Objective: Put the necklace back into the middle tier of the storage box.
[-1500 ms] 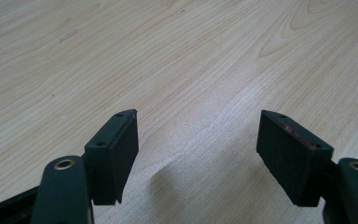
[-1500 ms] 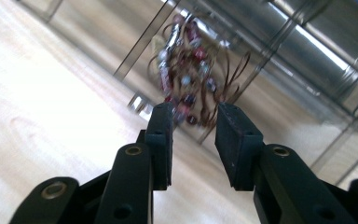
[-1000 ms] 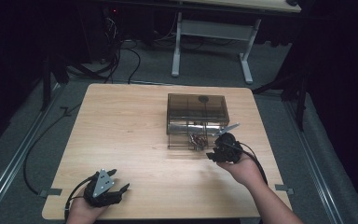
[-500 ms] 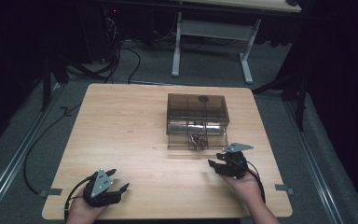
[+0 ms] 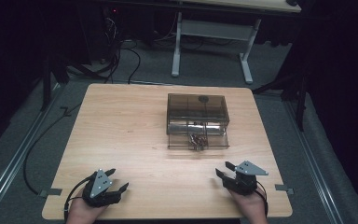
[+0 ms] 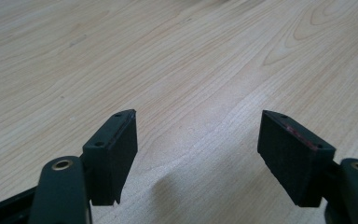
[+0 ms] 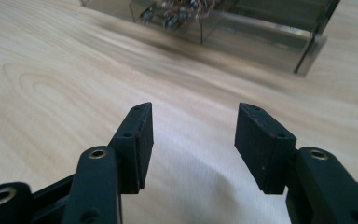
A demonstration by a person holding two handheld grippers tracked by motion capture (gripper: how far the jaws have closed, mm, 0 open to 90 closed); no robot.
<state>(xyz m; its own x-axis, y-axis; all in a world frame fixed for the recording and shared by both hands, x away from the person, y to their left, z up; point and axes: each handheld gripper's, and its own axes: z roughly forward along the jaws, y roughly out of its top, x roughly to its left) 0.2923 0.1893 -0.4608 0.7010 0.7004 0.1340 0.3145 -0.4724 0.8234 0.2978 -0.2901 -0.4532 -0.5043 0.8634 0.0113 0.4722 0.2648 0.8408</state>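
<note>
Gaping wide and empty, right tool [image 5: 224,173] just opened, near drawer box [image 5: 197,114], perhaps plastic.

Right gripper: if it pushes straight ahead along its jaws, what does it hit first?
Probably the open drawer of the clear box, small parts heaped inside. The right gripper is open, with bare table between; depth uncertain.

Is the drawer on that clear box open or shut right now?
Open: the drawer juts out of the clear box toward the person, small items visible inside.
</note>
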